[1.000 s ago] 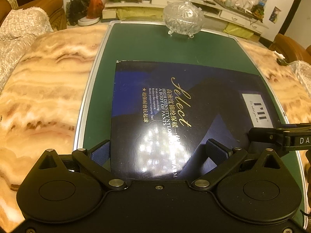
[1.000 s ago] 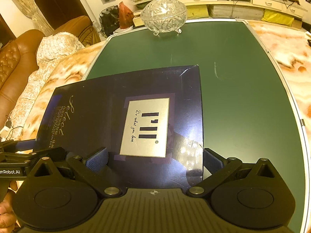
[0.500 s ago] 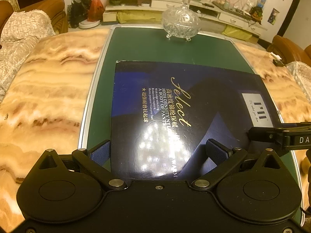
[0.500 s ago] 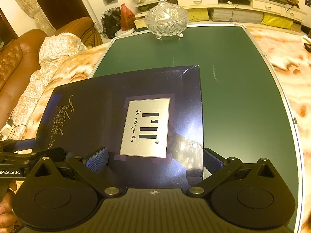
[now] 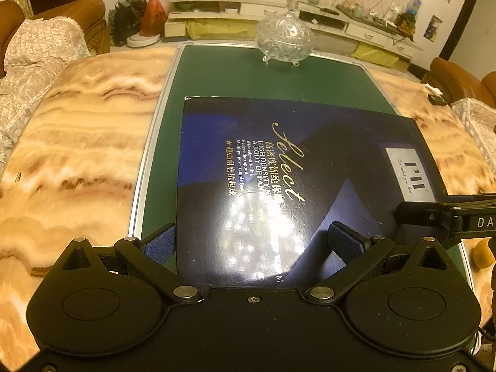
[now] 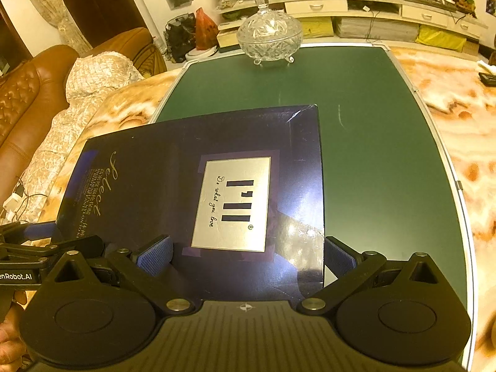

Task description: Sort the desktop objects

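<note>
A flat dark blue box [image 5: 279, 161] with gold "Select" lettering and a silver label [image 6: 232, 204] spans both views above the green mat [image 5: 248, 74]. My left gripper [image 5: 251, 238] is open wide: its left pad [image 5: 158, 245] sits beside the box's left edge and its right pad lies over the box top. My right gripper [image 6: 246, 248] is open too, with its right pad [image 6: 338, 257] just outside the box's right edge and its left pad over the lid. Each gripper shows at the edge of the other's view. Whether the pads press the box edges I cannot tell.
A cut-glass lidded bowl [image 5: 285, 42] stands at the mat's far end. Orange marble tabletop [image 5: 77, 155] flanks the mat. A small black object [image 5: 437, 100] lies on the right marble. A brown sofa with a lace cover [image 6: 93, 77] is at left, and low cabinets stand behind.
The box keeps its place between both grippers while the glass bowl and the table's far edge shrink and recede. Both cameras have drawn back or up together with the box.
</note>
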`<state>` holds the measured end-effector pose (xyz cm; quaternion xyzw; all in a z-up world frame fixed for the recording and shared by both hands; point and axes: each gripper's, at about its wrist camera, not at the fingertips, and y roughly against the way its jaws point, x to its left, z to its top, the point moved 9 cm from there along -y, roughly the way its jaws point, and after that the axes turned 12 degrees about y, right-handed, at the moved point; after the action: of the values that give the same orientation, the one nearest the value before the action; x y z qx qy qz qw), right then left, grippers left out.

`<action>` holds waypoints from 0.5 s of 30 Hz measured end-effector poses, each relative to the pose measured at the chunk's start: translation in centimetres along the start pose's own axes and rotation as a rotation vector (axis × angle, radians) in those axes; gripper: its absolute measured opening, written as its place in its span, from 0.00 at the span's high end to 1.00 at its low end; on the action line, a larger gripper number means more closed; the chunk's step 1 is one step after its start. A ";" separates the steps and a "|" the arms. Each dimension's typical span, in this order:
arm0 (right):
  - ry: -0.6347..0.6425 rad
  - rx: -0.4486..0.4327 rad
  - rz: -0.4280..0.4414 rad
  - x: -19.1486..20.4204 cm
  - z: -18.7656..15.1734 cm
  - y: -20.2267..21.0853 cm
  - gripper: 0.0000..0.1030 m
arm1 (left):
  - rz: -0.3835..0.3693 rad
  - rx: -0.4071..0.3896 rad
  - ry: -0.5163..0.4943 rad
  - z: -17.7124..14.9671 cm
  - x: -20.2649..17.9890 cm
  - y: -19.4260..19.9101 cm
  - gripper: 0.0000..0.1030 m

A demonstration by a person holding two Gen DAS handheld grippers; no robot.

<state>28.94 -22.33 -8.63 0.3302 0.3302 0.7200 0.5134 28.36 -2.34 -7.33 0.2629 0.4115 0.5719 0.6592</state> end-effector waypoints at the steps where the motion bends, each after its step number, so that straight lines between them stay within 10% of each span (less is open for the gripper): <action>1: 0.000 0.000 0.000 0.1 -0.2 0.1 0.00 | 0.000 0.000 0.000 -0.1 0.0 0.1 0.00; 15: 0.004 0.007 0.003 1.1 -2.1 1.3 0.00 | 0.005 0.001 -0.001 -2.0 0.4 1.5 0.00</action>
<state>26.31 -21.90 -8.58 0.3308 0.3334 0.7203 0.5105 25.81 -1.84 -7.24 0.2647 0.4109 0.5732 0.6576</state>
